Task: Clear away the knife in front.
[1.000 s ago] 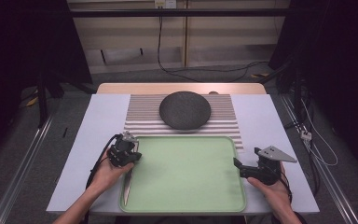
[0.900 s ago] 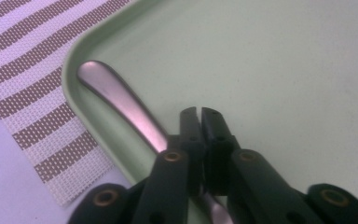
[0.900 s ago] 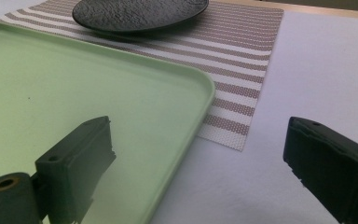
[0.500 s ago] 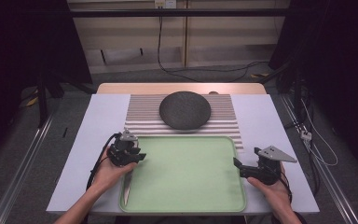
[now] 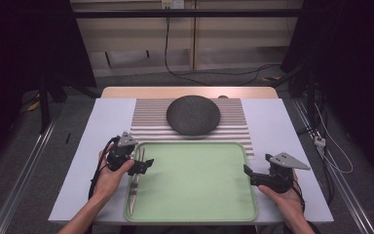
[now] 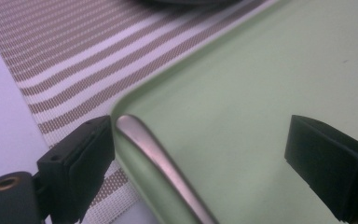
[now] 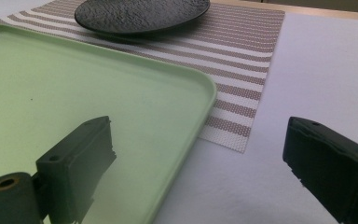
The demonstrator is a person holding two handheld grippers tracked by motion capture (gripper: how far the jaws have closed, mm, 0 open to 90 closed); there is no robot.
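Observation:
A silver utensil (image 5: 134, 190) lies along the left inside edge of the pale green tray (image 5: 195, 185). My left gripper (image 5: 143, 166) hovers over the utensil's far end at the tray's back left corner. In the left gripper view its jaws have just been opening and now stand wide apart (image 6: 203, 140). The utensil's rounded handle (image 6: 158, 154) lies between them, untouched, with one jaw outside the tray rim. My right gripper (image 5: 250, 174) is open at the tray's right edge. Its jaws (image 7: 196, 144) straddle the tray (image 7: 74, 84) rim with nothing held.
A dark round plate (image 5: 193, 114) sits on a striped placemat (image 5: 148, 117) just behind the tray. Both rest on a white table cover. Cables trail on the floor at the right of the table.
My left gripper's jaws have opened and let go of the utensil's handle, and the hand has shifted only slightly. The right hand has stayed where it was.

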